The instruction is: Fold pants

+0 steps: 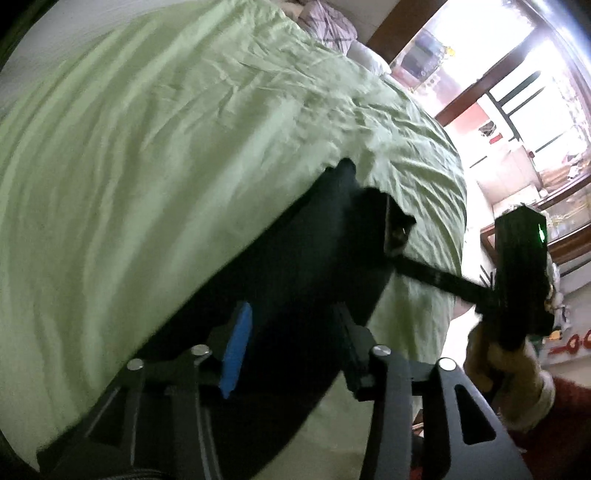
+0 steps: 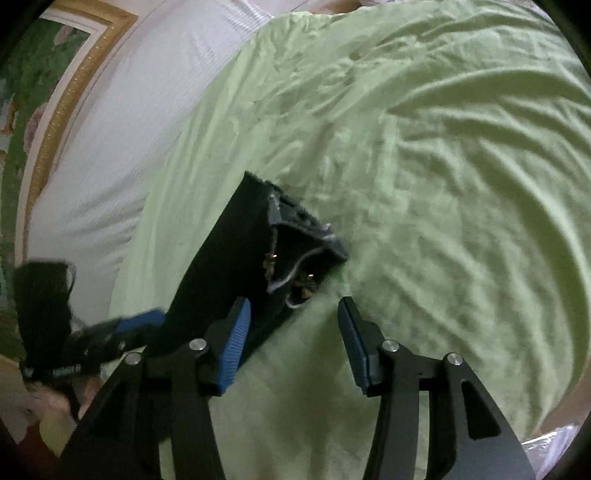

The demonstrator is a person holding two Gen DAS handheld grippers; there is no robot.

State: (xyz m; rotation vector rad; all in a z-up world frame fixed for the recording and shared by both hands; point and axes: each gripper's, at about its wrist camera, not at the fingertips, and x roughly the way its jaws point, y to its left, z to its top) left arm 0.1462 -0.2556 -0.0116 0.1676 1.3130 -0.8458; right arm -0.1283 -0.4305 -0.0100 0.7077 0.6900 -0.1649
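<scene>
Left gripper (image 1: 291, 347): fingers spread wide, the blue pad (image 1: 236, 350) on one side, the dark finger on the other, black cloth filling the gap between them. Nothing pinched that I can make out.
Right gripper (image 2: 293, 332): fingers wide apart too, hovering over bare green sheet; the left blue pad (image 2: 236, 343) sits right at the edge of the cloth, whether touching I cannot tell.
Pants (image 2: 243, 254): black, lying on the bed just ahead of the right gripper's left finger, running away up and to the left of it. The waist end is open, showing grey lining and a small brass fastening.
Pants, left view (image 1: 295, 258): they lie under and ahead of both fingers, reaching out to a corner beyond the tips.
Bed sheet (image 2: 424, 184): light green, heavily creased, all around the pants.
In the way: in the left view the right gripper's body (image 1: 521, 280) crosses beyond the right finger, its long finger reaching onto the pants.
Around: pillows (image 1: 332, 26) far past the fingertips; a gold-framed picture (image 2: 62, 99) off beyond the left finger; a bright window (image 1: 517, 92) to the right.
</scene>
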